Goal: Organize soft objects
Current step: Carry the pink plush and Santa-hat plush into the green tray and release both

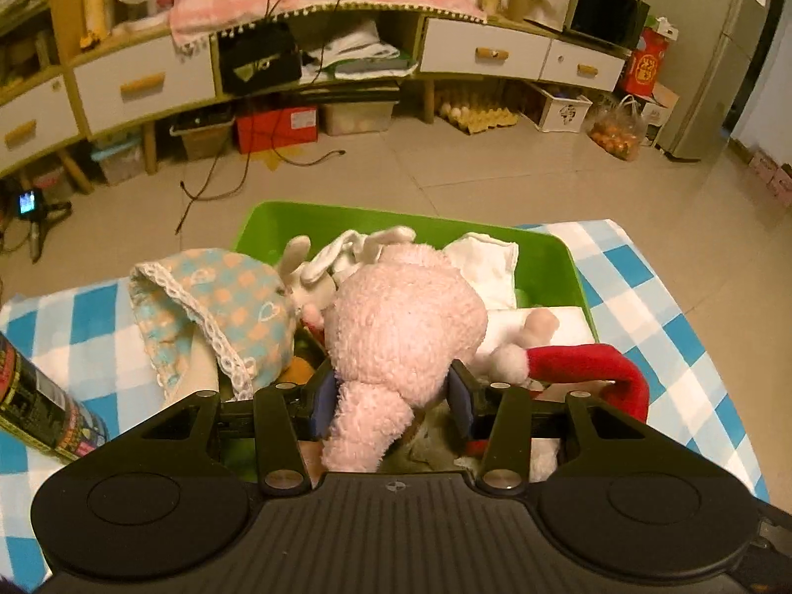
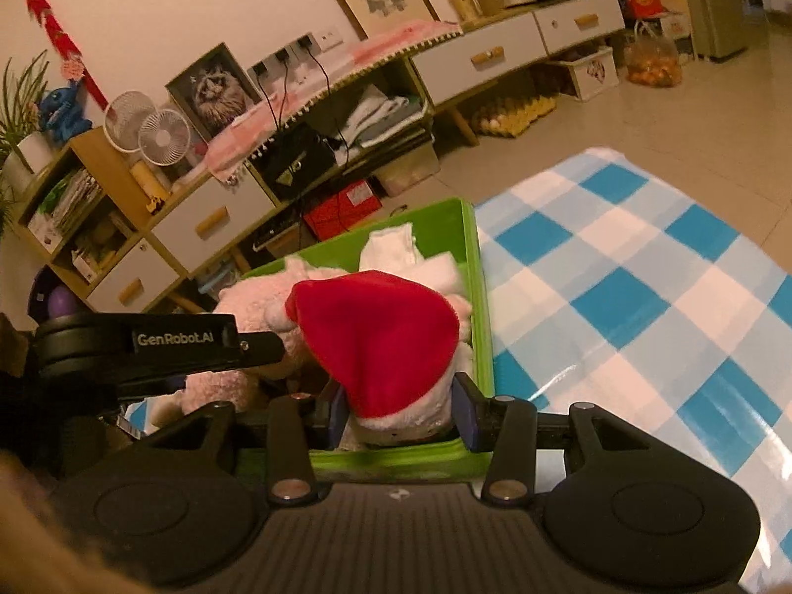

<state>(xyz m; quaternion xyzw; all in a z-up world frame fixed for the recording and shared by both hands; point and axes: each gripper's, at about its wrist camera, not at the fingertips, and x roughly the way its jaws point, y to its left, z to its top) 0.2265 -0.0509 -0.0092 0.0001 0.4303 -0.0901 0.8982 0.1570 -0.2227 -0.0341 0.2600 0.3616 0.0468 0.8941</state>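
Note:
A green bin (image 1: 554, 252) sits on the blue-checked cloth and holds several soft things. My left gripper (image 1: 391, 396) is shut on a pink plush toy (image 1: 406, 312) and holds it over the bin. A checked bonnet with lace trim (image 1: 218, 312) hangs over the bin's left rim, and a white folded cloth (image 1: 487, 262) lies at the back. My right gripper (image 2: 403, 411) is shut on the white brim of a red Santa hat (image 2: 381, 336) above the green bin (image 2: 475, 267). The left gripper's body (image 2: 148, 346) and the pink plush toy (image 2: 247, 302) show to its left.
A dark printed can (image 1: 44, 406) lies on the cloth at the left. The blue-checked cloth (image 2: 633, 297) spreads to the right of the bin. A long cabinet (image 1: 148, 84) with drawers, boxes and trailing cables stands across the tiled floor.

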